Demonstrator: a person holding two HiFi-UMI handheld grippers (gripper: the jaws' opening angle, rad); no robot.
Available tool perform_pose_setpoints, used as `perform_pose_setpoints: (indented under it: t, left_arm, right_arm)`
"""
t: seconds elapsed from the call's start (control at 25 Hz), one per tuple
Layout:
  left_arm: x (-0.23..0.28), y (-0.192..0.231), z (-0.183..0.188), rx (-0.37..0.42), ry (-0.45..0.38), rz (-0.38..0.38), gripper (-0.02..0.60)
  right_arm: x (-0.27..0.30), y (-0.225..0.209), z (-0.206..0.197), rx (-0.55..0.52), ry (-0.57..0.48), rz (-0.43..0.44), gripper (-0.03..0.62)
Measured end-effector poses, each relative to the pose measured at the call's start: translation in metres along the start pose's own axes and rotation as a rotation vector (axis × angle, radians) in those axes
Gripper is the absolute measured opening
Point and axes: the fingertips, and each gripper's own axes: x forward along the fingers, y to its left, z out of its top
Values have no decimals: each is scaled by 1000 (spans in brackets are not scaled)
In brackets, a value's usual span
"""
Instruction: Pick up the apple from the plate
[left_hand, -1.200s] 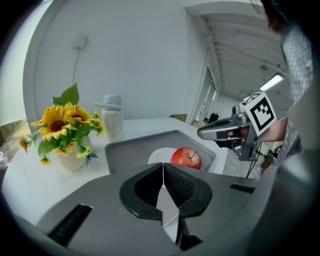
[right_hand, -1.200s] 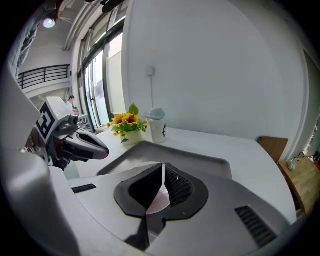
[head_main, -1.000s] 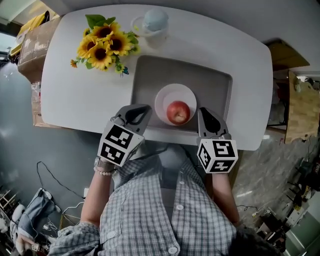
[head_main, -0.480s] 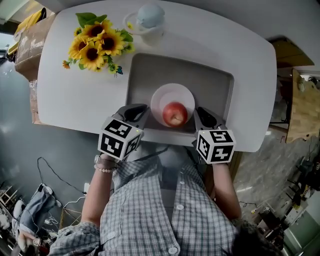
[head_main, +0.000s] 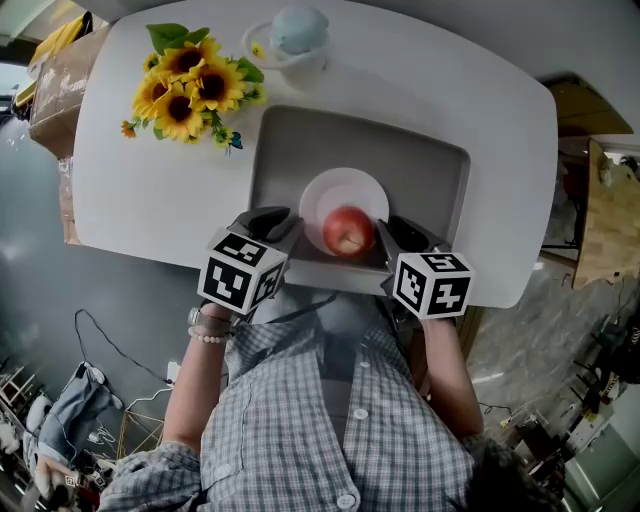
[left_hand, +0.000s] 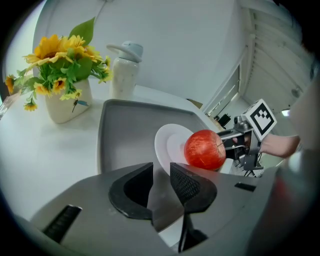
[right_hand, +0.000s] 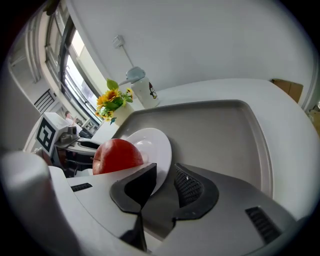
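While your left gripper and right gripper both have their jaws slightly apart and empty, the red apple sits on the white plate between them, nearer the right one.

The apple lies on the plate inside the tray, between left gripper and right gripper.

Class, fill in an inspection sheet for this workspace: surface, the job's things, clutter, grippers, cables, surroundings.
Surface: white table bearing a grey tray.
Job's things: red apple on white plate, in the tray.
Clutter: sunflowers, white bottle.
Grippers: left gripper and right gripper flank the apple, jaws slightly apart, empty.
Cables: black cable on the floor.
Surroundings: cardboard box beside the table.
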Motion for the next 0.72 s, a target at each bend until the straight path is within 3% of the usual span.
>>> perform_pose_setpoints:
  t: [0.24, 0.64, 0.72]
  left_arm:
    - [7, 1, 0, -35, 55, 14, 89]
    - [13, 1, -2, -222, 82, -1, 87]
    - [13, 1, -2, -231, 82, 0, 87]
  right_arm:
    - [4, 3, -2, 21, 19, 27, 86]
    - [6, 3, -3, 38, 59, 21, 86]
    - [6, 2, -3, 47, 68, 30, 86]
